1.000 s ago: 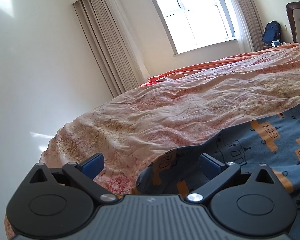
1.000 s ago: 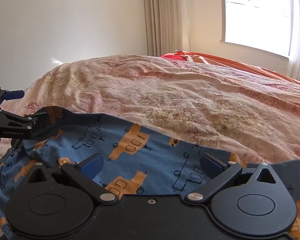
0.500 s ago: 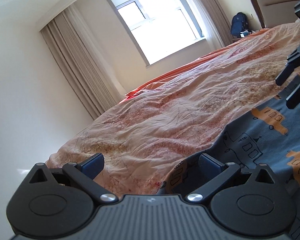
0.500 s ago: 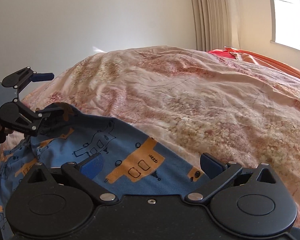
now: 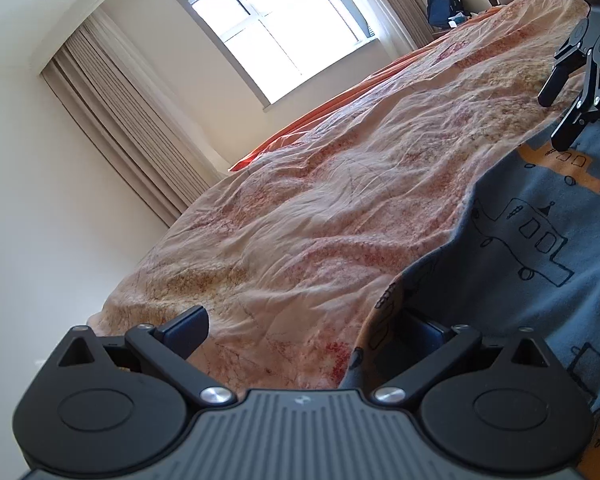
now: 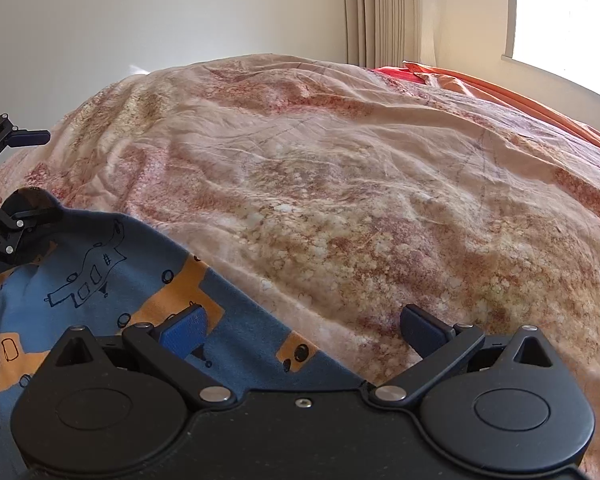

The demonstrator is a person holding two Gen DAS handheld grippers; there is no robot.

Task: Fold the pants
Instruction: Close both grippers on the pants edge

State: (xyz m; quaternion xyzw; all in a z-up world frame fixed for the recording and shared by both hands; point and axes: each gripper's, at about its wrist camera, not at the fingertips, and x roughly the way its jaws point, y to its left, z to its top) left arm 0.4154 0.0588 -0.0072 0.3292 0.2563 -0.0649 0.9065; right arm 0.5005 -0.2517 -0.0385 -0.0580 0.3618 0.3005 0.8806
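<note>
Pants spread on the bed, both claws wide apart at their edge: the fold is judged not yet begun.

In the left wrist view, the left claw is seen at the bottom of the frame with its fingers spread, the left one over the quilt and the right one tucked behind the raised hem of the blue printed pants, which fill the lower right. The right claw is seen at the upper right edge, also parted and clamped on nothing. In the right wrist view the pants lie at the lower left, one finger above the cloth, the other above the quilt. A closing of each claw on the fabric edge is judged to be called for next, so that the edge can be lifted and carried over.
</note>
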